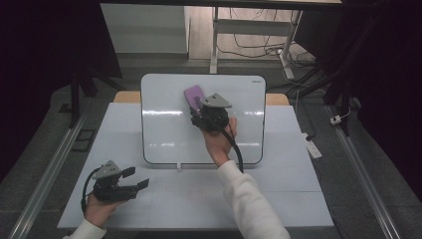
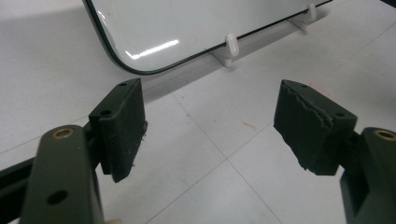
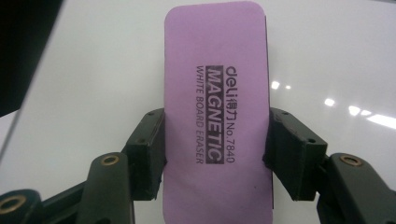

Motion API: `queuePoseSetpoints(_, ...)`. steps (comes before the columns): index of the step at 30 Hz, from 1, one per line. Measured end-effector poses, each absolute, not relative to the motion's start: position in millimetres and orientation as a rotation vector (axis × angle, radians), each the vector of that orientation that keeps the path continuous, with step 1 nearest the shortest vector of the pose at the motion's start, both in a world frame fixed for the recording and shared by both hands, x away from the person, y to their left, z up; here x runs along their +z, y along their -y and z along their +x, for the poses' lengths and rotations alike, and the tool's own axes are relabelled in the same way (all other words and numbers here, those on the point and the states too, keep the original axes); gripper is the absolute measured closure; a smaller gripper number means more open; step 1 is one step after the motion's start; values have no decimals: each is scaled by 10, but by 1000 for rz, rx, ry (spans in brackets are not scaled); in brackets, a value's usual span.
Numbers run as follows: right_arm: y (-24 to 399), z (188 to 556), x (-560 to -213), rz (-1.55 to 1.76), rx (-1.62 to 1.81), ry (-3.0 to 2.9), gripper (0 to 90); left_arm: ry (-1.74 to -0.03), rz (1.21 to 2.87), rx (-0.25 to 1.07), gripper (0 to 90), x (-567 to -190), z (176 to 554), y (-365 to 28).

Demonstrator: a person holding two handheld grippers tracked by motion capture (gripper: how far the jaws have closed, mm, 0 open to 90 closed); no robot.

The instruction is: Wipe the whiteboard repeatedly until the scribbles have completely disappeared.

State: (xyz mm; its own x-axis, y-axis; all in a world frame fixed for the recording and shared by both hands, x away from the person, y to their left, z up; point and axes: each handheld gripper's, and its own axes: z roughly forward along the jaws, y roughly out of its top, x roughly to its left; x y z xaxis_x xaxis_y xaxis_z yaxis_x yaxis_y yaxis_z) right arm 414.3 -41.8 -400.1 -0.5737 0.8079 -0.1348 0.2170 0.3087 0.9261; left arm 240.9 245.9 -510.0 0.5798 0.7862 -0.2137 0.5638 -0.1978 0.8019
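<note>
Purple eraser [image 3: 217,116]: we saw the right claw [image 3: 215,154] clamped on it against the whiteboard [image 1: 164,129].
Left claw [image 2: 210,126]: we found it apart over the worktop [image 2: 224,186].

— Worktop? [image 1: 164,199]
— Pale grey, seamed into panels, where I work. A whiteboard [image 1: 164,134] stands on small white feet [image 2: 232,46] at the middle toward the far edge. Faint red marks [image 2: 250,125] on the surface nearby.
</note>
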Motion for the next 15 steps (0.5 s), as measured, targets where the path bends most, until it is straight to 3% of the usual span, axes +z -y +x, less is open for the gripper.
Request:
queuePoseSetpoints(8, -8, 4026, -4169, 795, 1293, -2130, 410, -1093, 1886, 301, 255, -5107, 2420, -2476)
queuePoseSetpoints(15, 71, 4033, -4164, 808, 1301, -2134, 409, -1092, 1885, 303, 255, -5103, 2415, -2473)
